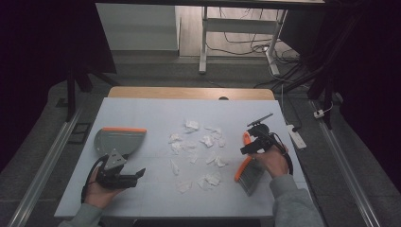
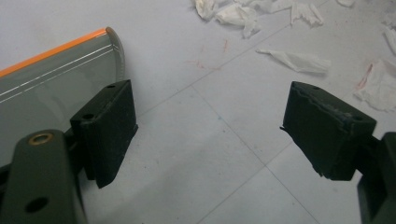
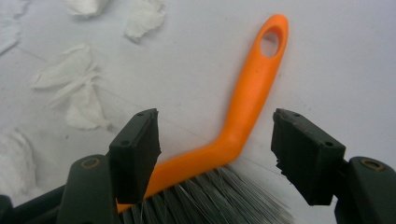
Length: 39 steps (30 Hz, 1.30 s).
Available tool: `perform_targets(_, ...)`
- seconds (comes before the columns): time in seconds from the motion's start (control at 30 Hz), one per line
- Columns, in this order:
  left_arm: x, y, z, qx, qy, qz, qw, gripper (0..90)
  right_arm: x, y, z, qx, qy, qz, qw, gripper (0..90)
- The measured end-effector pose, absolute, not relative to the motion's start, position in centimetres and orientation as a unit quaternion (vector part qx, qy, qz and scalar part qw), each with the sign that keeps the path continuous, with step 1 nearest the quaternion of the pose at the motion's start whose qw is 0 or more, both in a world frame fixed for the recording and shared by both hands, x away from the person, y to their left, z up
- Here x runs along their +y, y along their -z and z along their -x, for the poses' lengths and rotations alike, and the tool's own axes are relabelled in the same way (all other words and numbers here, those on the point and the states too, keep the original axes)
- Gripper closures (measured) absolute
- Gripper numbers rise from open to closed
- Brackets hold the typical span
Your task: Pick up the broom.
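From the high view, the left tongs [image 1: 124, 177] lie low over the white bench [image 1: 142, 113], released, with nothing between the jaws. The grey dustpan [image 1: 118, 140] with its orange edge sits just beyond them, and its rear part is hidden behind the tongs' grey plate. The right tongs [image 1: 249, 146] hover over the brush [image 1: 248, 169], whose orange handle is partly covered by the tongs' body, so only short stretches of it show on either side. The grey bristles fan out nearer the person than these tongs. Torn paper scraps [image 1: 196, 153] lie scattered between the two tongs. Whether the right jaws touch the handle cannot be told from here.

In the left gripper view, the left tongs [image 2: 208, 135] stand wide apart over bare bench. The dustpan [image 2: 51, 79] lies beyond the left jaw, cut off by the picture's edge and partly masked by that jaw. Paper scraps [image 2: 294, 60] lie farther ahead, some cut off at the top edge.

In the right gripper view, the right tongs [image 3: 215, 154] are released, straddling the bend of the brush [image 3: 247, 102] without clamping it. The handle runs ahead from between the jaws to its hanging hole. The bristles are cut off at the bottom edge, and the left jaw hides part of the orange back. Blurred paper scraps [image 3: 74, 88] lie off to the left of the jaws.
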<state>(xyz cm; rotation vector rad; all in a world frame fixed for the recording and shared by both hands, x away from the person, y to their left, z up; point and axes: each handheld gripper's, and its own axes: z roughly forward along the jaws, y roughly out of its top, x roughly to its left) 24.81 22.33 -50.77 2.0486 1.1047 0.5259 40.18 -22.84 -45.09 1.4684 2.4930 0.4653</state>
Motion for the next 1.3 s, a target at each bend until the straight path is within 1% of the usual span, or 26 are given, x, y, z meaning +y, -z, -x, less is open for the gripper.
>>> perform_targets(0.07, 22.4, 50.8, -24.8, 0.43, -0.204, -0.798, 0.369, 18.4, -22.4, 45.6, -40.9, 0.839, -0.131, -0.517, 0.105, 33.3)
perform_targets(0.27, 22.4, 50.9, -24.8, 0.429, -0.204, -0.798, 0.371, 18.4, -22.3, 46.3, -41.6, 0.823, -0.099, -0.551, 0.096, 34.6)
perform_targets(0.33, 22.5, 50.9, -24.8, 0.43, -0.203, -0.797, 0.372, 18.4, -22.3, 46.7, -41.9, 0.815, -0.079, -0.566, 0.093, 37.0)
perform_targets(0.53, 22.5, 51.0, -24.8, 0.431, -0.201, -0.798, 0.37, 18.4, -22.4, 47.4, -42.2, 0.803, -0.059, -0.588, 0.084, 39.8)
perform_targets(0.7, 22.5, 51.1, -24.9, 0.431, -0.201, -0.799, 0.369, 18.5, -22.7, 48.5, -42.3, 0.791, -0.054, -0.606, 0.063, 46.8)
perform_targets(0.8, 22.5, 51.2, -24.9, 0.431, -0.201, -0.798, 0.37, 18.5, -22.8, 48.8, -42.4, 0.784, -0.063, -0.617, 0.038, 53.8)
perform_targets(0.93, 22.6, 51.2, -24.9, 0.432, -0.201, -0.798, 0.369, 18.5, -22.5, 48.8, -42.4, 0.769, -0.056, -0.635, 0.042, 59.4)
perform_targets(1.1, 22.6, 51.2, -24.9, 0.431, -0.202, -0.799, 0.367, 18.5, -21.7, 48.9, -42.5, 0.759, -0.031, -0.646, 0.067, 63.4)
perform_targets(1.13, 22.6, 51.2, -24.9, 0.431, -0.201, -0.799, 0.367, 18.5, -21.7, 48.9, -42.5, 0.759, -0.031, -0.646, 0.067, 63.4)
perform_targets(1.17, 22.6, 51.3, -24.9, 0.431, -0.201, -0.8, 0.366, 18.5, -21.5, 48.9, -42.6, 0.758, -0.027, -0.648, 0.067, 67.5)
perform_targets(1.2, 22.6, 51.3, -24.9, 0.431, -0.201, -0.8, 0.366, 18.4, -21.4, 48.9, -42.5, 0.757, -0.029, -0.649, 0.068, 68.6)
perform_targets(1.3, 22.7, 51.3, -24.9, 0.432, -0.2, -0.799, 0.367, 18.4, -21.5, 48.9, -42.6, 0.757, -0.03, -0.65, 0.065, 69.4)
